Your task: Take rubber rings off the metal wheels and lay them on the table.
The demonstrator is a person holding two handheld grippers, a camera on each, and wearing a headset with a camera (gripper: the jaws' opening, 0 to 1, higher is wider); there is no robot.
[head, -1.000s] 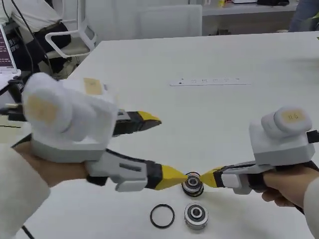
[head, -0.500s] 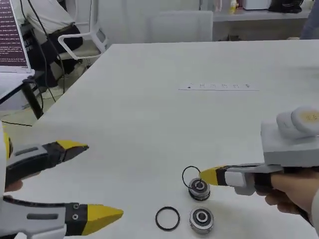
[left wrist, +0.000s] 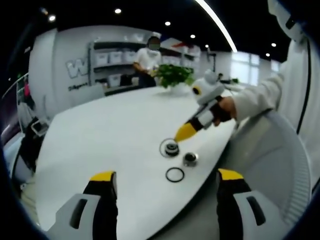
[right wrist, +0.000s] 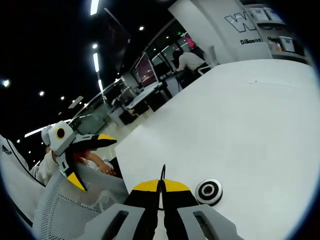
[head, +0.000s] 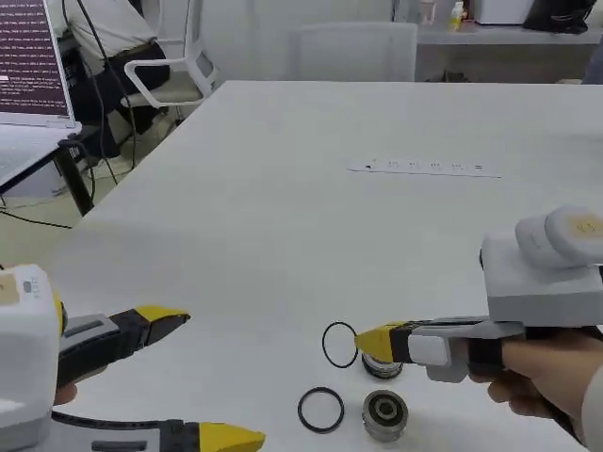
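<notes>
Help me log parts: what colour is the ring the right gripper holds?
Black. The rubber ring in the right gripper shows best in the head view.

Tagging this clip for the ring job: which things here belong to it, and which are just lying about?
Job: lifted ring, pinched in the right gripper; laid ring on the table; far wheel; near wheel.
Lying about: power strip; screen; chair.
</notes>
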